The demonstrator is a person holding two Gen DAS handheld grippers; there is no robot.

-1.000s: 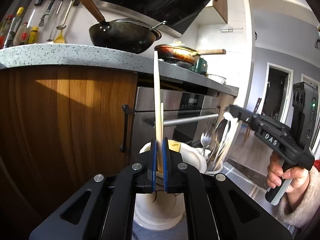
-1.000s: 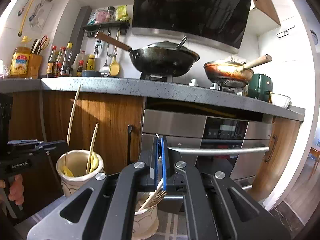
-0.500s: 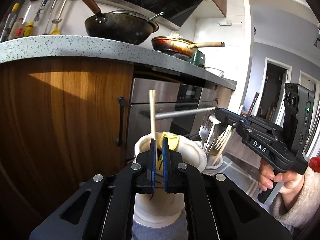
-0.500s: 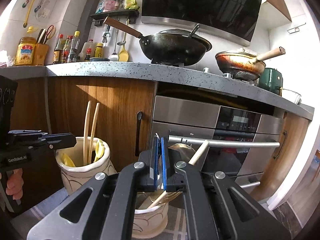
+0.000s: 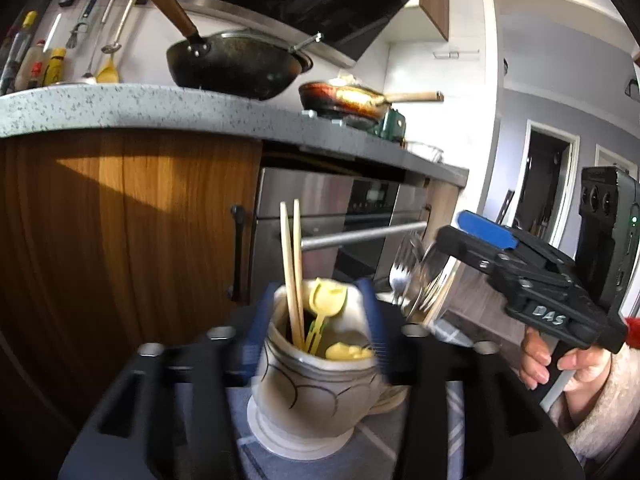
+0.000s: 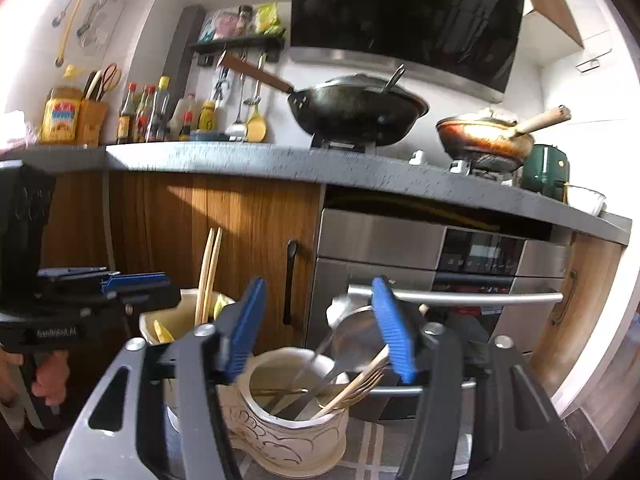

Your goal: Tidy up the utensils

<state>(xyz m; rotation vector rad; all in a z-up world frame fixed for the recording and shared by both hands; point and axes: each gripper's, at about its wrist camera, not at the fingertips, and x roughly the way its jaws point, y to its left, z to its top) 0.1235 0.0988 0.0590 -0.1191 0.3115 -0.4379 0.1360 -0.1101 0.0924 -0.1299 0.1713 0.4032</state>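
1. My left gripper has just opened, releasing the chopsticks into the near-left holder.
2. My right gripper has just opened too; the wooden fork rests in the right-hand holder.
3. I back both straight out, clear of the rims.

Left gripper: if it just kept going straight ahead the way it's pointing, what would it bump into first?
Probably the pale ceramic pot with chopsticks, which sits between the left gripper's just-opened jaws. Depth is unclear.
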